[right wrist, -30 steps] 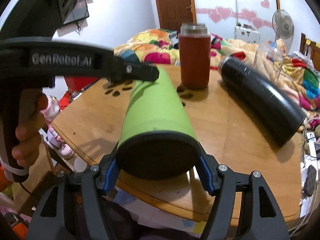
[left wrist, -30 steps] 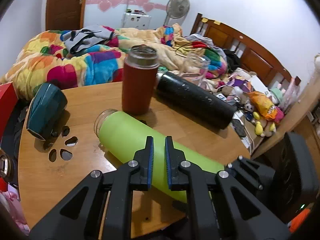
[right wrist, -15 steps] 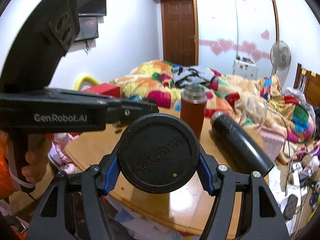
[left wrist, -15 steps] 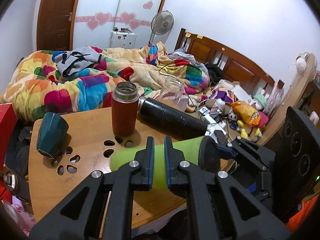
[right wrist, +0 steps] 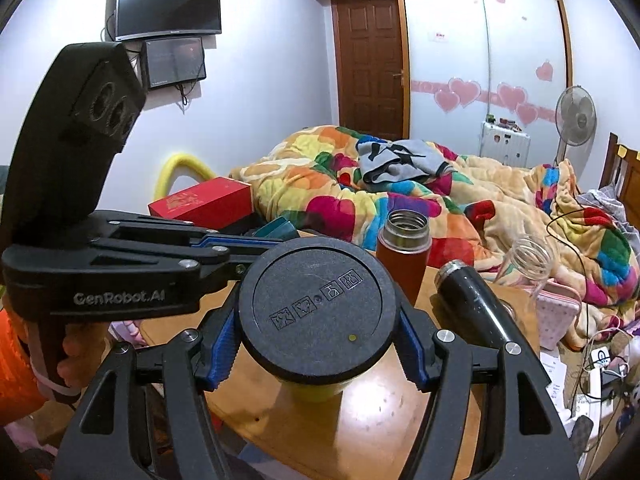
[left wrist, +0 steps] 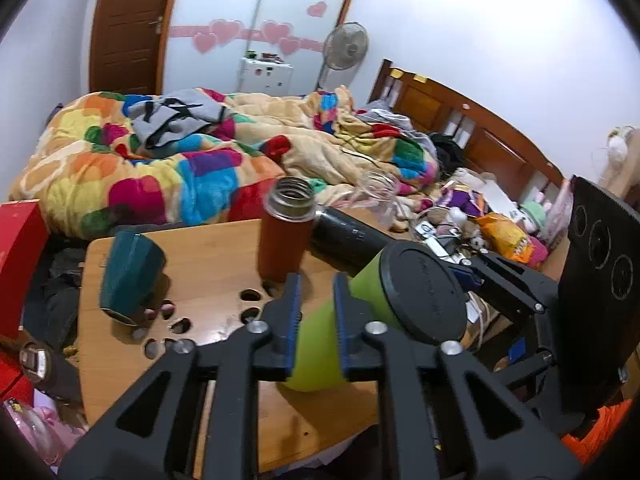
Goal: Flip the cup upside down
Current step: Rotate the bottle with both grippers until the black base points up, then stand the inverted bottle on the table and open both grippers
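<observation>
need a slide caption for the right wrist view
Right gripper clamps the green cup near its black base, mouth down toward the wooden table, beside a brown flask.
</observation>
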Demonstrator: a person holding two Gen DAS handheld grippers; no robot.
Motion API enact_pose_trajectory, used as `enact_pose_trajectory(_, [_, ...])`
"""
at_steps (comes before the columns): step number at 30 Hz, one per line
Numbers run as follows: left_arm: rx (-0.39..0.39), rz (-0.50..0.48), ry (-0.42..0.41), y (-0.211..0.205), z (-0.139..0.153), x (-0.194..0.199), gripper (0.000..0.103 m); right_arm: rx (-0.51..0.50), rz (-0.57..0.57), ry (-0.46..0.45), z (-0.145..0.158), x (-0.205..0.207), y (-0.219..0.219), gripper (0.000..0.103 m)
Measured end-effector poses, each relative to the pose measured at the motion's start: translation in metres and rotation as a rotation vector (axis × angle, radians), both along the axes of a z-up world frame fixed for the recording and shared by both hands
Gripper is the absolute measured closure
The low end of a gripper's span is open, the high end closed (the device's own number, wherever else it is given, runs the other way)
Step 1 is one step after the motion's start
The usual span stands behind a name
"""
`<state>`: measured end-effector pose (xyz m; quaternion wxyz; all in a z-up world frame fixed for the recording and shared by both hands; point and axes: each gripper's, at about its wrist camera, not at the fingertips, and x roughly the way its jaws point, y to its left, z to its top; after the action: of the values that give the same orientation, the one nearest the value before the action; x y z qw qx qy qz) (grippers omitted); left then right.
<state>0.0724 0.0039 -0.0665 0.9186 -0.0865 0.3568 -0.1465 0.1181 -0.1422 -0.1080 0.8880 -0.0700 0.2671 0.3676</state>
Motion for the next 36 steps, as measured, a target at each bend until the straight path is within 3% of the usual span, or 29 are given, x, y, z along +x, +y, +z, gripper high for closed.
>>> enact_pose_trajectory(4, [-0.011, 0.049, -0.002, 0.015, 0.0, -0.001, 0.066, -0.008, -0.002, 0.019, 0.001, 0.01, 0.006, 0.04])
enact_pose_trajectory(7, [-0.02, 0.073, 0.002, 0.026, -0.002, -0.004, 0.061, -0.024, -0.002, 0.021, 0.002, 0.013, 0.013, 0.04])
enact_pose_trajectory(15, [-0.021, 0.112, 0.01, 0.041, -0.006, -0.011, 0.059, -0.063, -0.013, 0.025, 0.001, 0.017, 0.027, 0.04])
enact_pose_trajectory(25, [0.008, 0.13, -0.014, 0.043, -0.001, -0.019, 0.047, -0.067, -0.02, 0.059, 0.001, 0.023, 0.035, 0.04])
enact_pose_trajectory(33, [0.025, 0.141, -0.032, 0.046, 0.007, -0.026, 0.047, -0.068, -0.032, 0.068, 0.0, 0.022, 0.034, 0.04])
enact_pose_trajectory(36, [0.033, 0.149, -0.062, 0.046, 0.017, -0.036, 0.046, -0.06, -0.039, 0.06, 0.005, 0.015, 0.026, 0.031])
